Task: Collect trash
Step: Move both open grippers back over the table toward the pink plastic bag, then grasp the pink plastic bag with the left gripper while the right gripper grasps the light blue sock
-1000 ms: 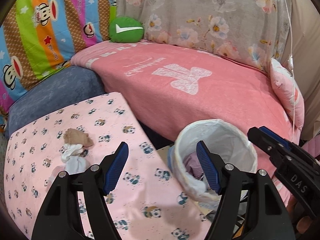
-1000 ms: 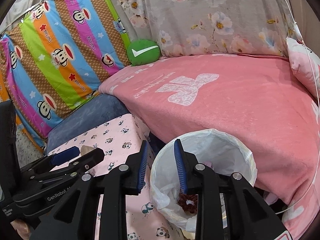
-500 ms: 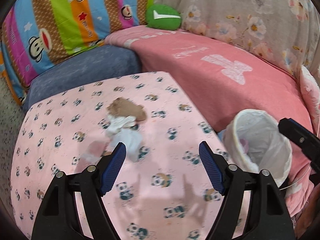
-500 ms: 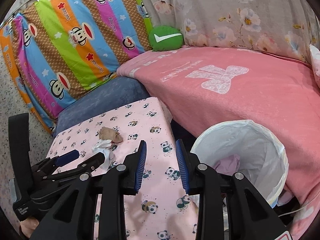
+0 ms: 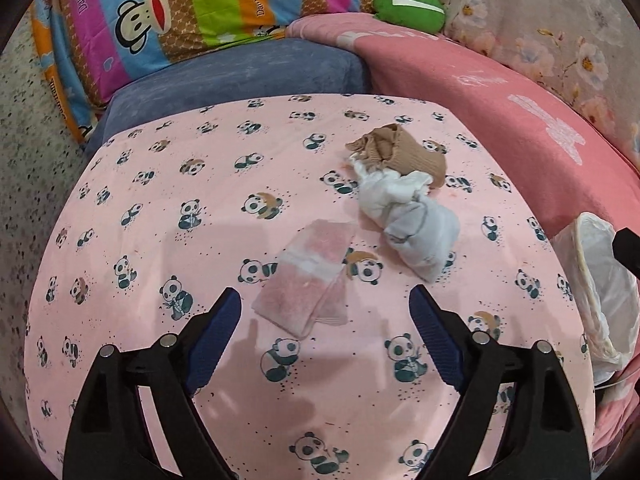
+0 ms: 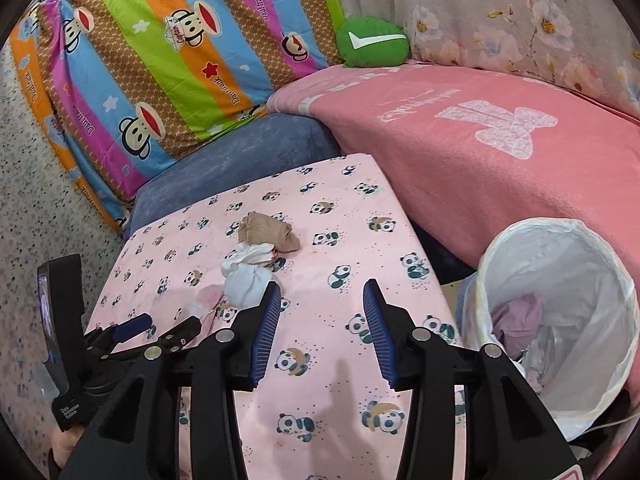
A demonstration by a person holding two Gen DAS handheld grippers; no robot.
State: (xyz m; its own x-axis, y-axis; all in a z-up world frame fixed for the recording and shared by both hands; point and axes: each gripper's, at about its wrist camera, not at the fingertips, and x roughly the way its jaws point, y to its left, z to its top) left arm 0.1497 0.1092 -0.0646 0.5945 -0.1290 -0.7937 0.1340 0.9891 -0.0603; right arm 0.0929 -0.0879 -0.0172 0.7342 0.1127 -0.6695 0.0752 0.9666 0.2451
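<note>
Pink folded sock, white bundled sock and tan crumpled sock remain on the panda-print tabletop; white-lined bin already holds items. Left gripper and right gripper both gape wide, empty.

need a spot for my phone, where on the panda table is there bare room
Bare cloth runs along the left half of the panda table, from the blue cushion down toward the left gripper. Also free: the strip between the white sock and the trash bin. It is crowded mid-right, around the brown sock and pink sock.
</note>
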